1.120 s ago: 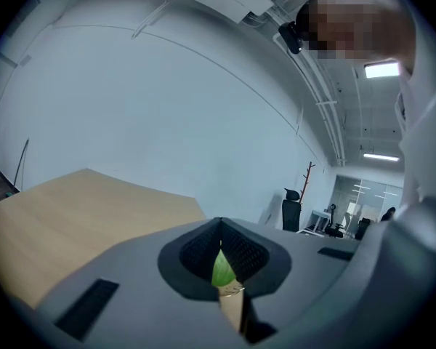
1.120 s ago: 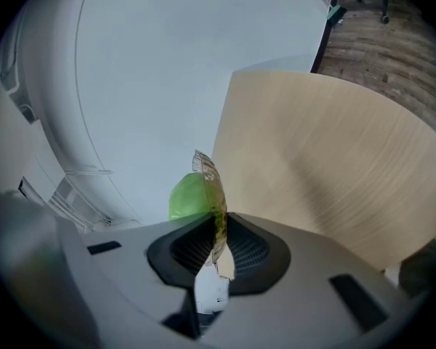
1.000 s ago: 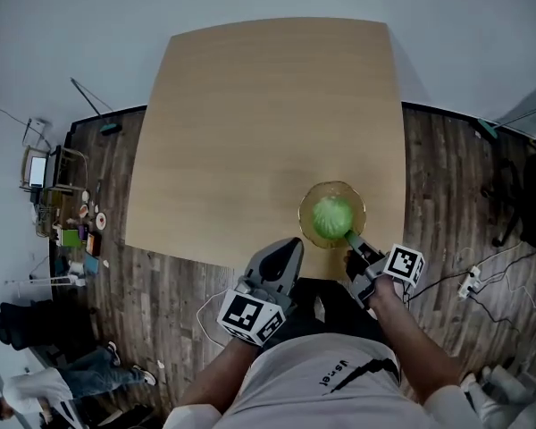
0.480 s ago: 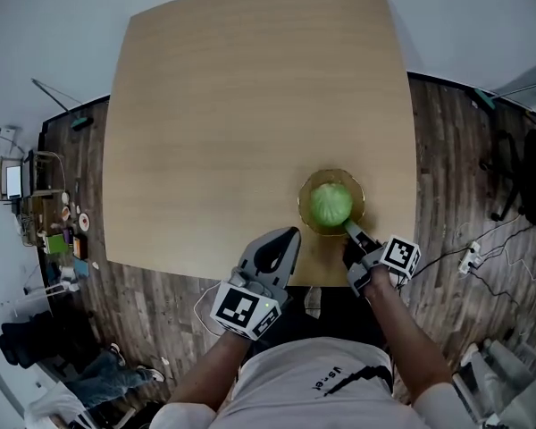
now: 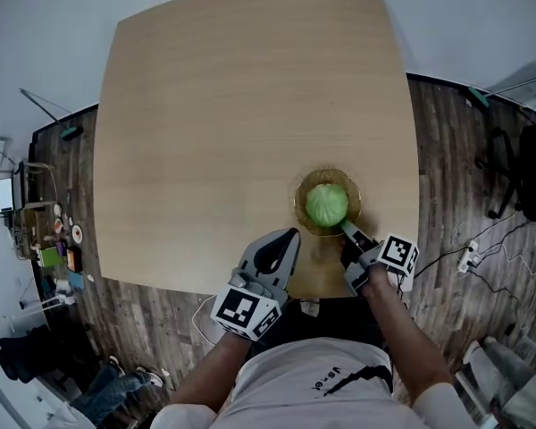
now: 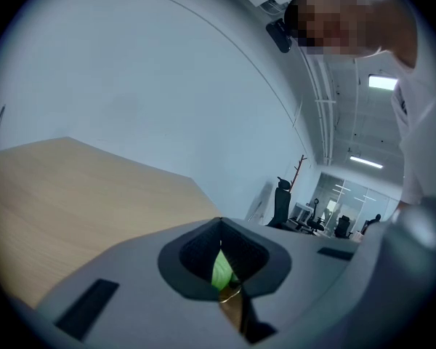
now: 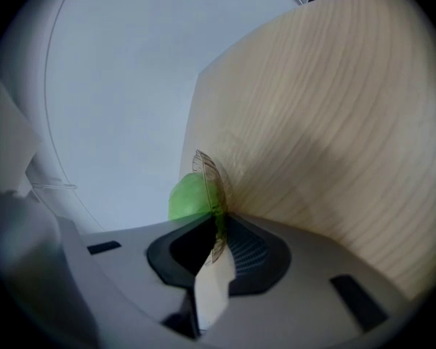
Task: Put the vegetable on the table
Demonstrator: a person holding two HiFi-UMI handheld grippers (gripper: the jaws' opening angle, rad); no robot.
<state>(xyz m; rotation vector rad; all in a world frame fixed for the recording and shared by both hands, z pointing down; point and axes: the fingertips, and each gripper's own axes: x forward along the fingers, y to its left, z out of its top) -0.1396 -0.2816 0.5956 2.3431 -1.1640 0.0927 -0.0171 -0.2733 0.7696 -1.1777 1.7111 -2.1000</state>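
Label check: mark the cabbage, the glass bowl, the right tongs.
cabbage point(image 5: 327, 204), head view, top of the head
glass bowl point(image 5: 299, 208), head view, left rim
right tongs point(image 5: 346, 230), head view, tips at the bowl's rim

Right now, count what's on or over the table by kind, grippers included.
bowl: 1
green vegetable: 1
grippers: 2, the left gripper and the right gripper
Total: 4

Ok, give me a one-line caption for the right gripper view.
The right tongs clamp the rim of the glass bowl holding the green vegetable, with the wooden table behind.
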